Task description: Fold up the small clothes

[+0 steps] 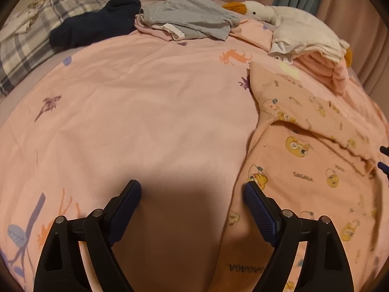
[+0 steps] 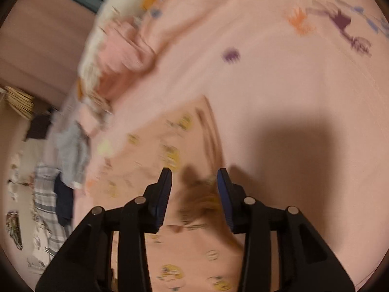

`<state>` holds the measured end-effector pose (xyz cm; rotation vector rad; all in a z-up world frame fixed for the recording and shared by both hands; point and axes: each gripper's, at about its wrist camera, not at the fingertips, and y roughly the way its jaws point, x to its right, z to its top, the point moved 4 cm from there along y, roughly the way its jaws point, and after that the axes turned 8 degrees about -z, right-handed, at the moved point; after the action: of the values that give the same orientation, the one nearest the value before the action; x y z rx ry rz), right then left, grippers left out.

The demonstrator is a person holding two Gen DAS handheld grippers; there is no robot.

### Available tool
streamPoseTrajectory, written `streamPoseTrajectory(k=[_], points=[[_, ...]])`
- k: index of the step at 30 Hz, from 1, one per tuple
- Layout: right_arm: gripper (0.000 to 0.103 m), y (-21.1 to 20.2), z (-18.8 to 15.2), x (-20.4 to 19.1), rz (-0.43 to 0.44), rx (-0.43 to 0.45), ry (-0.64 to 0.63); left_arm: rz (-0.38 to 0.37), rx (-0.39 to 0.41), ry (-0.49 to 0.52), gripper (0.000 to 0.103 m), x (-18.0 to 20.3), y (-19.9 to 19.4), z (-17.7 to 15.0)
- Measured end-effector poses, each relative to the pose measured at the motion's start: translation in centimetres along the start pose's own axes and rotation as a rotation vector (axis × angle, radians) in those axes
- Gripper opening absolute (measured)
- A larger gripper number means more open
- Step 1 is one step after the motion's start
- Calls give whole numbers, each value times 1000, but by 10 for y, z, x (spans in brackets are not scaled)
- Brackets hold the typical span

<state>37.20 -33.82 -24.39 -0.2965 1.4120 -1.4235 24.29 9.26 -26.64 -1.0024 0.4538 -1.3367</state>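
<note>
Folding is barely begun: romper (image 1: 304,150) lies rumpled on the bed (image 1: 145,112), pile (image 1: 184,17) waits behind. Left gripper (image 1: 192,192) gapes empty; right gripper (image 2: 194,177) half open, gripping nothing.

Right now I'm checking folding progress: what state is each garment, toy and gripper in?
Pink cartoon-print garment: spread on the bed, partly folded over, held by neither gripper.
Grey top: crumpled, unfolded.
Dark navy garment: heaped, unfolded.
Pink folded stack: folded, white cloth on top.
White plush goose: lying down.
Left gripper: open, empty.
Right gripper: open above the garment, nothing gripped.
</note>
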Motion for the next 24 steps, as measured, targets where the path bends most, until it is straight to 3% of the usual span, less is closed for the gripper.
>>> streamPoseTrajectory(k=[2,4,7,9,11,14,19,22,24], points=[[40,-16,-6,-17,27,56,-82,-31,1,-47,86,-5,-6,0],[37,-18,-27,-39,32,47,-237,-47,-9,-70,86,-7,-8,-2],[29,14,-56,-47,-99,-4,-371,-55,-8,-36,86,-8,-7,-7],[16,42,-69,-35,-207,-82,-368,-30,-6,13,86,-5,-8,-11],[22,32,-71,-31,-147,-38,-319,-3,-19,94,86,-1,-7,-17],[21,16,-67,-35,-68,-92,-271,27,-13,168,94,1,-6,-23],[44,-15,-71,-28,-196,-24,-288,-22,-65,109,98,-10,-11,-22],[65,-34,-88,-5,-106,-108,-225,-133,-144,68,98,-14,-29,-30],[66,-51,-108,14,-33,-178,-173,-235,-145,-14,98,-23,-43,-40]])
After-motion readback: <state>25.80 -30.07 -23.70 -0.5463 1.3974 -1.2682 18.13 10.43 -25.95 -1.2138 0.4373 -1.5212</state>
